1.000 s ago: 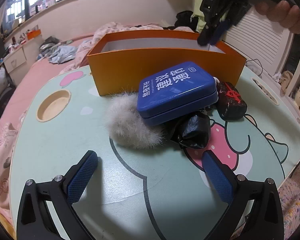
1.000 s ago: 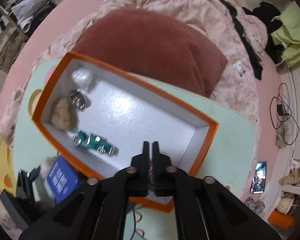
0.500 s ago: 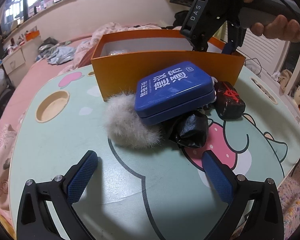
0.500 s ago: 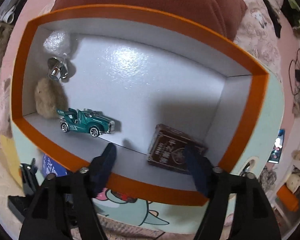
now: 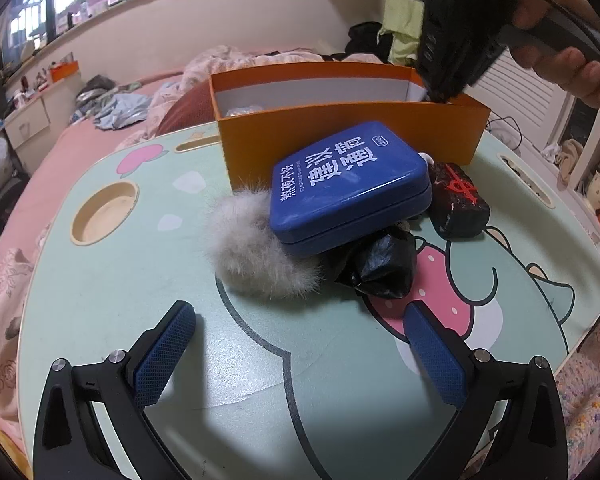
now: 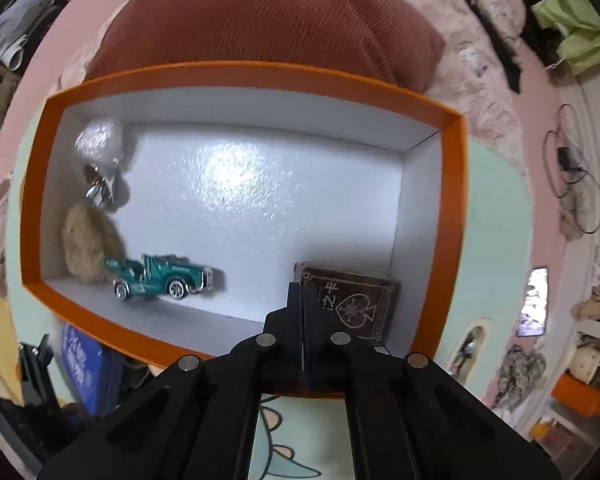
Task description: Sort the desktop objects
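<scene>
An orange box (image 5: 340,132) stands at the back of the mint-green table (image 5: 120,280). In front of it lie a blue tin (image 5: 348,184), a grey fur ball (image 5: 256,256), a black crumpled bag (image 5: 384,268) and a black block with red marks (image 5: 456,200). My left gripper (image 5: 300,344) is open and empty, a little short of the fur ball. My right gripper (image 6: 302,296) is shut and empty, above the box's (image 6: 456,220) near right corner. Inside lie a brown card box (image 6: 356,300), a green toy car (image 6: 160,276), a tan fur ball (image 6: 88,248), a metal clip (image 6: 98,190) and a clear wrapped ball (image 6: 100,140).
The table has a round cup recess (image 5: 104,212) at the left and a slot (image 5: 524,180) at the right. A dark red cushion (image 6: 268,20) and pink bedding (image 5: 60,152) lie behind the box. The right gripper's body (image 5: 456,44) hangs over the box's right end.
My right gripper opened and dropped the brown card box into the orange box, then shut again and rose a little. My left gripper has stayed still and open.
</scene>
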A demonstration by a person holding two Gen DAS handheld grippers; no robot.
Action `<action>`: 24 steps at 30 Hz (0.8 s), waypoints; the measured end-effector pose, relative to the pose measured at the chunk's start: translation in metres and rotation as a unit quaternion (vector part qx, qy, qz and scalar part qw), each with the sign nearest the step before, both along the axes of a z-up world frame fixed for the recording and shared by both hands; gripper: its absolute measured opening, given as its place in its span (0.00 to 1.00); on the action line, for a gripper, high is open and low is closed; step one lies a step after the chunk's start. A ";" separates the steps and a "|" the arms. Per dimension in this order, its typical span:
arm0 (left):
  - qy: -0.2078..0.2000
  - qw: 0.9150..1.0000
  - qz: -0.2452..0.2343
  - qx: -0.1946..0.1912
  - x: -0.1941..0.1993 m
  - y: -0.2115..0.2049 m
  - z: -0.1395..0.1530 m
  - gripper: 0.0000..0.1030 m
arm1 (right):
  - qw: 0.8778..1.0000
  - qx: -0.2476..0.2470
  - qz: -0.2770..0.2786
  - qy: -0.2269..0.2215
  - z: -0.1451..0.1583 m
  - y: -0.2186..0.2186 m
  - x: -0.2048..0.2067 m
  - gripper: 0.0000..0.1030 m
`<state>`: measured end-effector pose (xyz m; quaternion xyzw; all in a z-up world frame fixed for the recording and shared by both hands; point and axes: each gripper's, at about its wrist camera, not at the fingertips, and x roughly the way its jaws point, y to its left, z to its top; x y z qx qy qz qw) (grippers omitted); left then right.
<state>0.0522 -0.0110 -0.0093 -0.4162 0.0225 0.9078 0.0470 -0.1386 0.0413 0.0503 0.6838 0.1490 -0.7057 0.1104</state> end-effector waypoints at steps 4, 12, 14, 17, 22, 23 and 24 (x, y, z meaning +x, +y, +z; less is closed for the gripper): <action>0.000 1.000 0.000 0.000 0.000 0.000 0.000 1.00 | 0.998 -0.057 0.007 0.035 0.016 -0.010 -0.007 0.00; 0.000 1.000 0.000 0.001 0.001 0.000 0.001 1.00 | 0.972 -0.230 0.014 0.043 0.022 -0.066 -0.011 0.52; 0.001 1.000 0.000 0.001 0.001 0.000 0.001 1.00 | 0.972 -0.234 0.006 0.035 0.013 -0.080 -0.010 0.52; 0.001 1.000 0.000 0.001 0.001 0.001 0.001 1.00 | 0.979 -0.199 0.009 0.042 0.004 -0.094 -0.006 0.52; 0.001 1.000 -0.001 0.002 0.001 0.000 0.001 1.00 | 0.983 -0.176 0.013 0.051 -0.014 -0.098 -0.010 0.24; 0.001 1.000 -0.001 0.002 0.001 0.000 0.001 1.00 | 0.982 -0.180 0.018 0.048 -0.013 -0.096 -0.010 0.16; 0.001 1.000 -0.001 0.002 0.001 0.000 0.001 1.00 | 0.982 -0.184 0.020 0.041 -0.014 -0.094 -0.010 0.07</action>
